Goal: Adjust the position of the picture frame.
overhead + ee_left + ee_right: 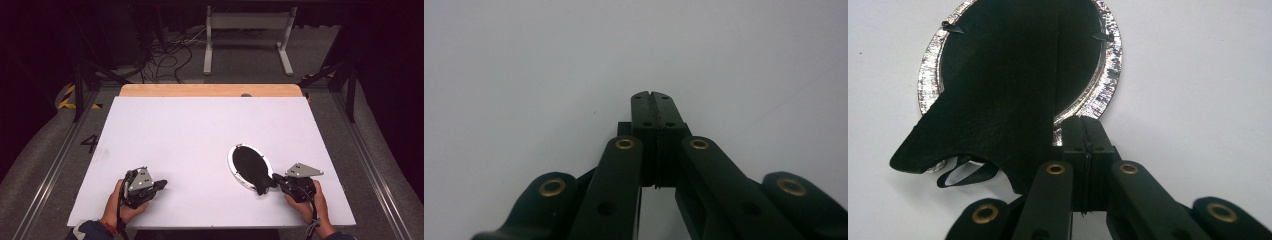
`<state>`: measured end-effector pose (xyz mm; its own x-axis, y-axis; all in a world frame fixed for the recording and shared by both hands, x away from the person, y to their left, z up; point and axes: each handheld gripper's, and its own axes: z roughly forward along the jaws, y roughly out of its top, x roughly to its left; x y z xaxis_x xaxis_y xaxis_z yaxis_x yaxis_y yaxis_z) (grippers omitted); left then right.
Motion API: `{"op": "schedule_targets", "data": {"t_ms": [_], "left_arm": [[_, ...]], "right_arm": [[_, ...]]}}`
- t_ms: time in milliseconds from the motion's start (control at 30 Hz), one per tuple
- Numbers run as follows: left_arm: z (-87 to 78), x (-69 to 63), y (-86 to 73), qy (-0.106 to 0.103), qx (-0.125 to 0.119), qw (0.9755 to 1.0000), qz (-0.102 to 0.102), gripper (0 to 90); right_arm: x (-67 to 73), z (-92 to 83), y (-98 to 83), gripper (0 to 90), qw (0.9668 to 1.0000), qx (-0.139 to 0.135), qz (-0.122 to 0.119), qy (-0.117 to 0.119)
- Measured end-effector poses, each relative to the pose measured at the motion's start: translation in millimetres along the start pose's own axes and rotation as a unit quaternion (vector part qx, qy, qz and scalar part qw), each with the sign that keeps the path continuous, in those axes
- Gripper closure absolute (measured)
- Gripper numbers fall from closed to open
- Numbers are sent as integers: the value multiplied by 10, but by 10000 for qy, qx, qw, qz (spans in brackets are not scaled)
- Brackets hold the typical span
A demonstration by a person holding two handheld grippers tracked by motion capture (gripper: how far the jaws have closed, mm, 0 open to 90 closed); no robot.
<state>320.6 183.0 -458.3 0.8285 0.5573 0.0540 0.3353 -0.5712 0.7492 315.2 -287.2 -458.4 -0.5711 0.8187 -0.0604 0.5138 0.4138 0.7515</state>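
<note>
An oval silver-rimmed disc (233,162) lies on the white table (190,130), right of the middle. A black leather-like cover (251,168) lies over it and hangs past the near rim. In the right gripper view the foil-like rim (1109,75) rings the black cover (998,90), and a thin black strap loop (965,175) lies under its pointed corner. My right gripper (1085,121) is shut, its tips at the near rim beside the cover's edge; nothing shows between the pads. It points left at the disc (275,178). My left gripper (163,184) is shut over bare table (653,95), well left of the disc.
A wooden strip (210,90) runs along the table's far edge. On the floor beyond stand a white metal frame (247,22) and loose cables (170,55). Metal rails (367,150) flank the table on both sides.
</note>
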Motion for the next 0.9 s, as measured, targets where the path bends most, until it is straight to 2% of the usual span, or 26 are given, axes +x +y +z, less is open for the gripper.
{"op": "schedule_targets", "data": {"t_ms": [233, 333, 367, 533, 900], "left_arm": [[208, -45, 243, -180, 5, 9997, 145, 899], [258, -56, 287, -210, 5, 9996, 190, 899], [310, -65, 336, -253, 10, 9994, 217, 899], [417, -87, 427, -335, 26, 9990, 287, 899], [662, -131, 628, -407, 64, 9982, 436, 899]], "right_arm": [[123, 90, 92, 900, 9999, 27, -115, -31], [140, 116, 116, 900, 10000, 31, -16, 61], [177, 146, 154, 900, 9999, 72, -86, 43], [226, 203, 206, 900, 9999, 69, -94, 107], [362, 355, 358, 900, 9993, 121, -258, 247]]}}
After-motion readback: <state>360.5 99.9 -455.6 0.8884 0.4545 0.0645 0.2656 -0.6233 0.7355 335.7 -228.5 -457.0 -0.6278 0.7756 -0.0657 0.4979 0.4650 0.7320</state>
